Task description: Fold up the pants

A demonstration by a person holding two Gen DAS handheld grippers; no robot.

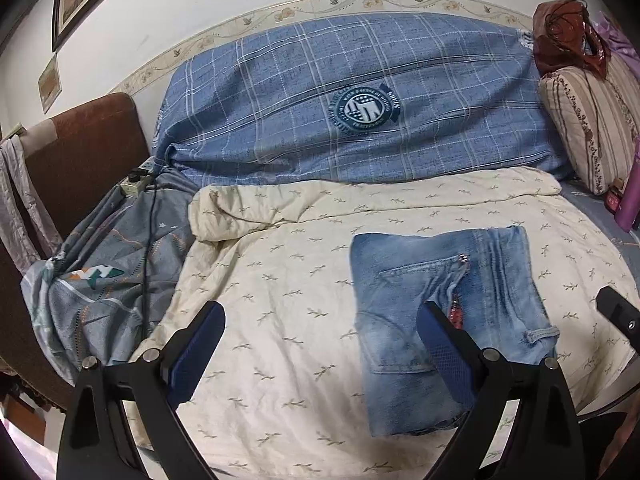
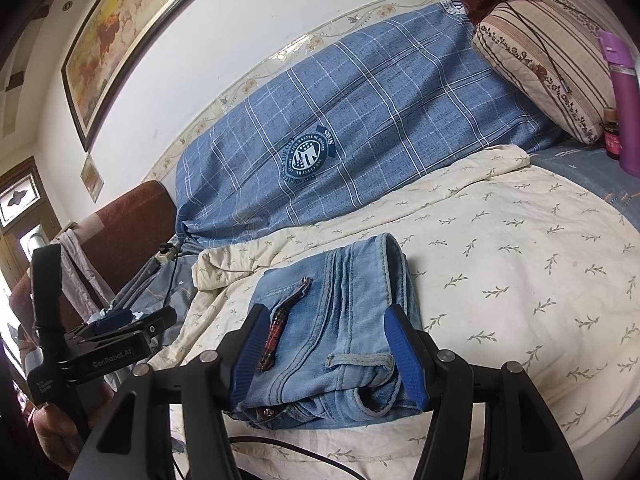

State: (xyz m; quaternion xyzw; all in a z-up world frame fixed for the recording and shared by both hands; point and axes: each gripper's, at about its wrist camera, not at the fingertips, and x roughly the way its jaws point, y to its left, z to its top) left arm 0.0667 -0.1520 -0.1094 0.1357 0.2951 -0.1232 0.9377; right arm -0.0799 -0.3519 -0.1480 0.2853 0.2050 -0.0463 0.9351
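Blue-padded right gripper (image 2: 328, 354) nearest, jaws spread on either side of the folded pants' (image 2: 332, 332) near end, pads not clearly pressing the denim; grip impossible to confirm. Left gripper (image 1: 320, 344) spread wide and empty above the cream quilt (image 1: 280, 280), its right finger overlapping the pants (image 1: 444, 292) in view, contact impossible to tell. Folded pants lying flat on the quilt, near edge of the bed. Far behind, blue plaid bedding (image 1: 360, 100) against the wall; striped pillow (image 1: 588, 120) far right.
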